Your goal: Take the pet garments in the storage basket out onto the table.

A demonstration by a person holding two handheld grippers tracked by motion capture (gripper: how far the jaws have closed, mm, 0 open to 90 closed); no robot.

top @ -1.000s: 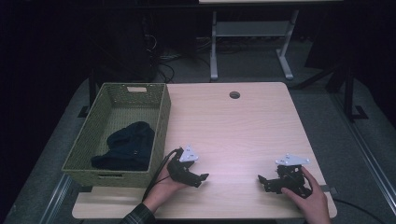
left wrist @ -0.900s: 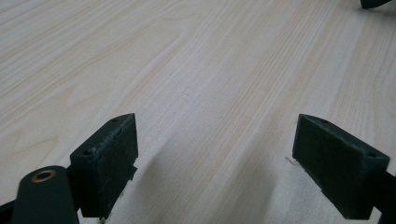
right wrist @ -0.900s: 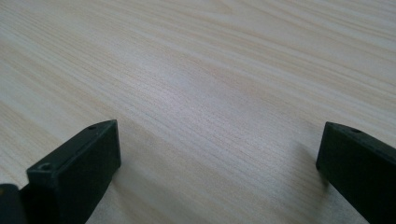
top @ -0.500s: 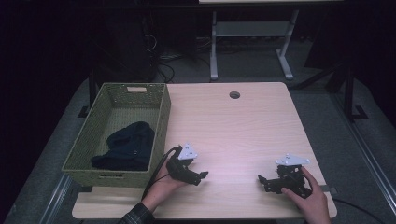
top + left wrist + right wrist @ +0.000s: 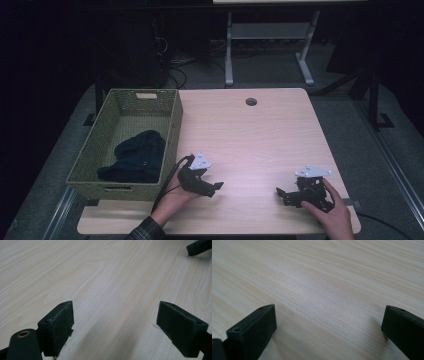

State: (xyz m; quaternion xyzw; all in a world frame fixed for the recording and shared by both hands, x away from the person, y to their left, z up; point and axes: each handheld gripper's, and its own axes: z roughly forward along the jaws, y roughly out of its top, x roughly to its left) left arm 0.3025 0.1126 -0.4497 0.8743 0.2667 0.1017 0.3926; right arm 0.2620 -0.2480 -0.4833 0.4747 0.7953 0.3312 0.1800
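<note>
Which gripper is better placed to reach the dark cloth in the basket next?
Probably the left gripper: it rests on the table beside the green wicker basket holding the dark cloth, jaws open. The right gripper lies near the table's far edge.

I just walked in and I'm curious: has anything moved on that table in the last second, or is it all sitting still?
Hardly anything. The left gripper drifted slightly toward the person's edge of the wooden table, jaws open and empty. The right gripper stayed put, also open. The dark cloth lies unchanged in the woven basket.
</note>
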